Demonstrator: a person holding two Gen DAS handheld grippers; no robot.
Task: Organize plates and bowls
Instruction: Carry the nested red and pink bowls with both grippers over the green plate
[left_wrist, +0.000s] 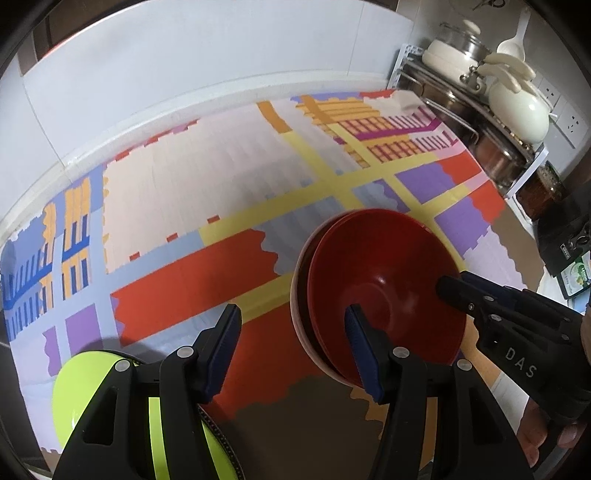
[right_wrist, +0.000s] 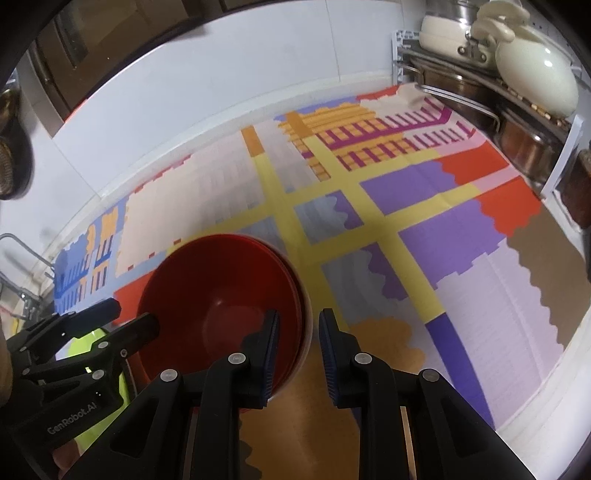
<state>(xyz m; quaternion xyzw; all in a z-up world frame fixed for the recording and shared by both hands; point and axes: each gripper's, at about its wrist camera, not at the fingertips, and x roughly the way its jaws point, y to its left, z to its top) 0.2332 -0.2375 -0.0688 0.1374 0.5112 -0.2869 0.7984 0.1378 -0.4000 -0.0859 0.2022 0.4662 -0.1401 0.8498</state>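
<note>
Right gripper (right_wrist: 297, 354) clamping red bowl stack (right_wrist: 221, 306) rim, patterned cloth (right_wrist: 406, 206)

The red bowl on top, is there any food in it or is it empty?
Empty. The red bowl shows a bare, shiny red inside down to its bottom in both views; nothing lies in it.

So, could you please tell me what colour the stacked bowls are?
Red, the bowls; clearest in the right wrist view.

Two close downward wrist views, sharing red bowls (left_wrist: 384, 291)
</note>
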